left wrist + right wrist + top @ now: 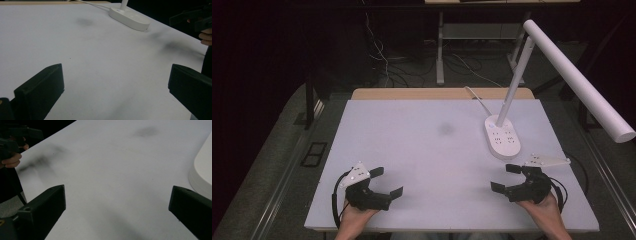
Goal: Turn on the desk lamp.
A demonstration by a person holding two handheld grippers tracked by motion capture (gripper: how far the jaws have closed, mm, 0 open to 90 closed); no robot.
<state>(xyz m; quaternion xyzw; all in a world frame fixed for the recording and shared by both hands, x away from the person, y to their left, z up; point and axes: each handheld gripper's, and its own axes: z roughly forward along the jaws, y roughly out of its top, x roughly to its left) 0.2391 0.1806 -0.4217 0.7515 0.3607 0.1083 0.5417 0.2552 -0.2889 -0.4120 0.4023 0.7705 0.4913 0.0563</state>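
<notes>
Both the left gripper (pixel 386 181) and right gripper (pixel 505 177) are held with jaws spread, nothing between them. No task object is given. Beyond the right gripper's fingers stands a white plastic desk lamp (pixel 502 136); it would likely be rigid, best taken by its stem.

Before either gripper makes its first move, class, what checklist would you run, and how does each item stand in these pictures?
1. Left gripper open and holding nothing: ok, jaws wide apart.
2. Right gripper open and holding nothing: ok, jaws wide apart.
3. Both grippers near the front edge of the white table, well apart from each other: ok.
4. Lamp base upright and flat on the table: ok, though it sits close beyond the right gripper, so watch that side.
5. Lamp head overhangs the table's right side: cannot tell whether it clears a raised gripper.
6. An object to work on: not ok, no loose item is on the table.
</notes>
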